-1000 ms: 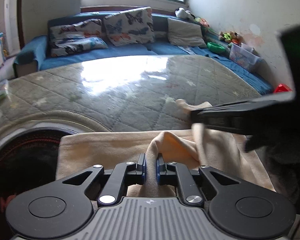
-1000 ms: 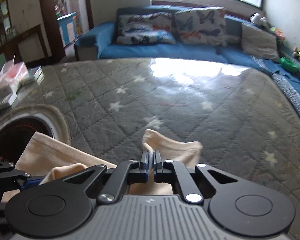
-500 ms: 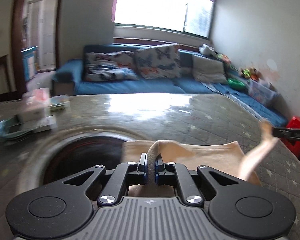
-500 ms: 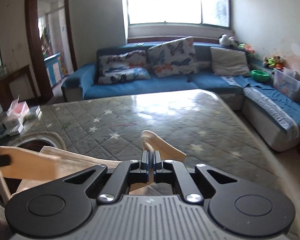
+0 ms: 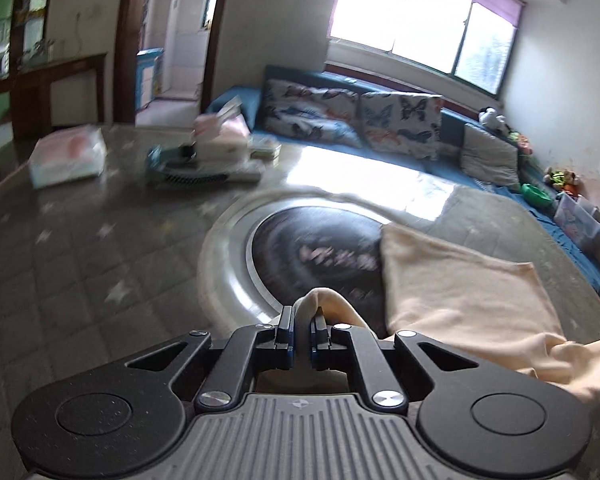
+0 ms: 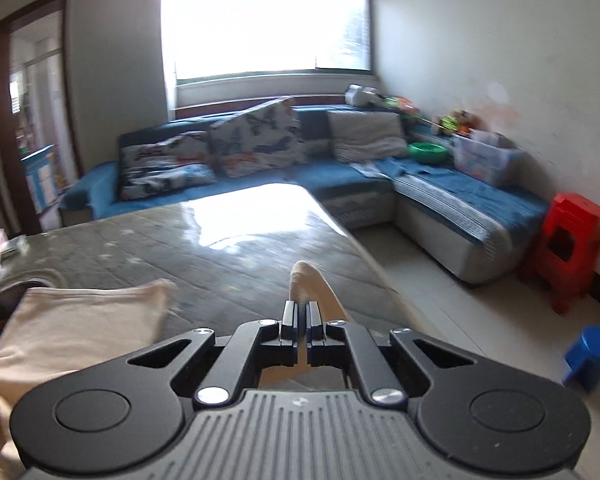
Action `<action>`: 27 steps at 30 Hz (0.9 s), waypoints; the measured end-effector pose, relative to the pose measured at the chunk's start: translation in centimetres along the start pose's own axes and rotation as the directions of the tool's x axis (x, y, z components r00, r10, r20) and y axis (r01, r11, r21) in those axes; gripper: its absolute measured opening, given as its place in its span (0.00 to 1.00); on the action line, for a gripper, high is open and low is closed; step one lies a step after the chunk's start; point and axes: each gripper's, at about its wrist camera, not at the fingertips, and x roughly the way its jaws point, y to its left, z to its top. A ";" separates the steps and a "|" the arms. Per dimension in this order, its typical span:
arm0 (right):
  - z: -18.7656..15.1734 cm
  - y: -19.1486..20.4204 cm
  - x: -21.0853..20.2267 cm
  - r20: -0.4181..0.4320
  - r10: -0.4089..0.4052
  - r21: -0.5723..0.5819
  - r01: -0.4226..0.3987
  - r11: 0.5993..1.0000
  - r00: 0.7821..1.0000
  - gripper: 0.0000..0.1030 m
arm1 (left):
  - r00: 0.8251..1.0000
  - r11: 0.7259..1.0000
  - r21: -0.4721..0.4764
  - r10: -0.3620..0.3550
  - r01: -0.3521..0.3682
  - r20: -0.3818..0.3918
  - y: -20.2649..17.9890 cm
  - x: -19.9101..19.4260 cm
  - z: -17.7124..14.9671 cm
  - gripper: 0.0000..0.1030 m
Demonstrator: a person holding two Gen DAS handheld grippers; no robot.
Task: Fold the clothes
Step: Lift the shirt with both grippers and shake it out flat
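Observation:
A cream garment (image 5: 460, 284) lies partly on the grey quilted table cover (image 5: 80, 264) and partly in the air. My left gripper (image 5: 302, 320) is shut on a bunched fold of the garment, which bulges up between the fingers. In the right wrist view my right gripper (image 6: 301, 311) is shut on another edge of the same cream garment (image 6: 80, 320), a tip of which sticks up past the fingertips. The cloth stretches leftward from the right gripper to the spread part over the table.
A round dark inset with a metal ring (image 5: 228, 256) sits in the table under the garment's left edge. Tissue packs and boxes (image 5: 204, 152) lie at the far left of the table. A blue sofa (image 6: 260, 176), a red stool (image 6: 568, 248) and a blue stool (image 6: 588, 352) stand beyond.
Both grippers have swung apart and risen a little, each still holding the garment. The left view has turned left toward the table's clutter; the right view has turned right toward the floor and stools.

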 end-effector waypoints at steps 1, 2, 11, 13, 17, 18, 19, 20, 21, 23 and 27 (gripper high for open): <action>-0.5 -0.6 0.0 -0.012 -0.014 0.007 0.014 1.000 1.000 0.03 | 1.000 1.000 -0.007 0.008 -0.008 -0.015 0.4 0.1 -0.2 0.08; -1.0 -1.2 0.2 -0.024 -0.030 0.011 0.030 0.999 0.999 0.03 | 0.999 1.000 -0.013 0.016 -0.016 -0.030 0.7 0.2 -0.5 0.09; -5.0 -4.2 2.2 -0.171 -0.085 0.059 0.096 0.994 0.982 0.03 | 0.989 0.991 0.017 0.137 -0.136 -0.055 2.3 -0.3 -1.6 0.15; -5.7 -4.6 2.1 -0.188 -0.108 0.058 0.121 0.991 0.976 0.03 | 0.985 0.985 0.037 0.168 -0.167 -0.040 2.2 -0.7 -1.7 0.22; -6.2 -5.4 1.9 -0.207 -0.126 0.047 0.138 0.989 0.970 0.04 | 0.988 0.988 0.034 0.148 -0.147 -0.034 2.4 -1.6 -1.5 0.28; -6.1 -5.3 1.8 -0.201 -0.127 0.035 0.137 0.990 0.971 0.05 | 0.991 0.992 0.010 0.123 -0.122 -0.044 2.6 -1.7 -1.3 0.28; -5.9 -5.1 1.7 -0.192 -0.123 0.025 0.131 0.991 0.974 0.05 | 0.994 0.995 -0.019 0.095 -0.096 -0.055 2.8 -1.8 -1.2 0.29; -5.6 -4.9 1.6 -0.185 -0.117 0.019 0.122 0.992 0.976 0.05 | 0.993 0.994 -0.042 0.102 -0.104 -0.056 3.2 -1.9 -1.2 0.30; -5.4 -4.8 1.6 -0.180 -0.106 0.020 0.111 0.994 0.978 0.05 | 0.992 0.991 -0.063 0.115 -0.119 -0.055 3.5 -1.9 -1.2 0.30; -5.0 -4.4 1.7 -0.171 -0.085 0.018 0.090 0.996 0.981 0.05 | 0.988 0.983 -0.106 0.142 -0.147 -0.054 4.2 -2.0 -1.2 0.31; -4.9 -3.4 2.9 -0.189 -0.057 0.002 0.058 0.998 0.980 0.05 | 0.974 0.967 -0.114 0.222 -0.226 -0.042 4.9 -2.3 -1.5 0.31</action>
